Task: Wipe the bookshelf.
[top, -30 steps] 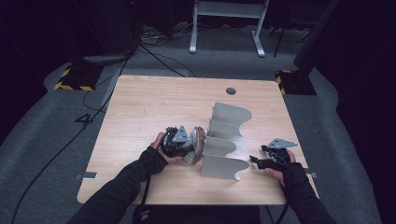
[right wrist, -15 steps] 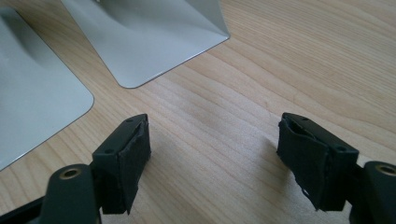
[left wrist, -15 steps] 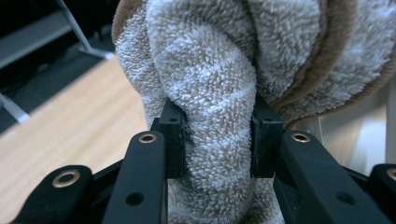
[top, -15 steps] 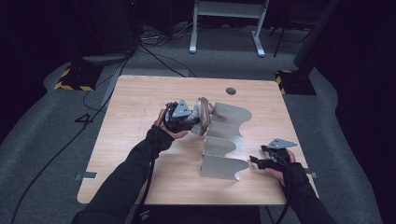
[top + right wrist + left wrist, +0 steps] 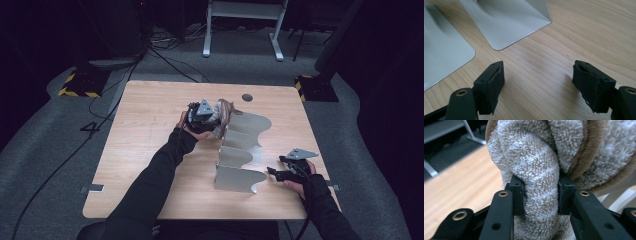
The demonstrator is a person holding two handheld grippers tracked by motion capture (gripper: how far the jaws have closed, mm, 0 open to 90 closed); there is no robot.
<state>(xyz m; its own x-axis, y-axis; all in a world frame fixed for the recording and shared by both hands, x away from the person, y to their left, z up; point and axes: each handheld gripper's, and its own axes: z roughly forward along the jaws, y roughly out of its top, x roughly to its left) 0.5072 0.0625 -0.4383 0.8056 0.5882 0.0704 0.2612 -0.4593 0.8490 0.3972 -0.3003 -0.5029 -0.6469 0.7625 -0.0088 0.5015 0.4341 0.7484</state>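
Left gripper is pinching a rolled beige towel, jaws pressed into the terry from both sides; a darker brown edge band is showing on the folds at the right of the left gripper view. In the high view the left gripper is sitting over the far-middle part of the wooden table, held in the person's left hand, with the towel bunched at its tip, right at the far end of the metal rack. Can't tell whether the towel is touching the rack's far panel or hanging just beside it. The rack is standing near the table centre: a row of upright grey wavy-topped dividers running from the near edge toward the far side. Right gripper is spread wide with nothing between the jaws, pointing down at bare wood, with two grey rack panels just ahead of it. In the high view the right gripper is resting near the right edge of the table, held in the right hand, just beside the rack's nearest panel, not touching it. A small dark round hole is sitting in the tabletop near the far edge.
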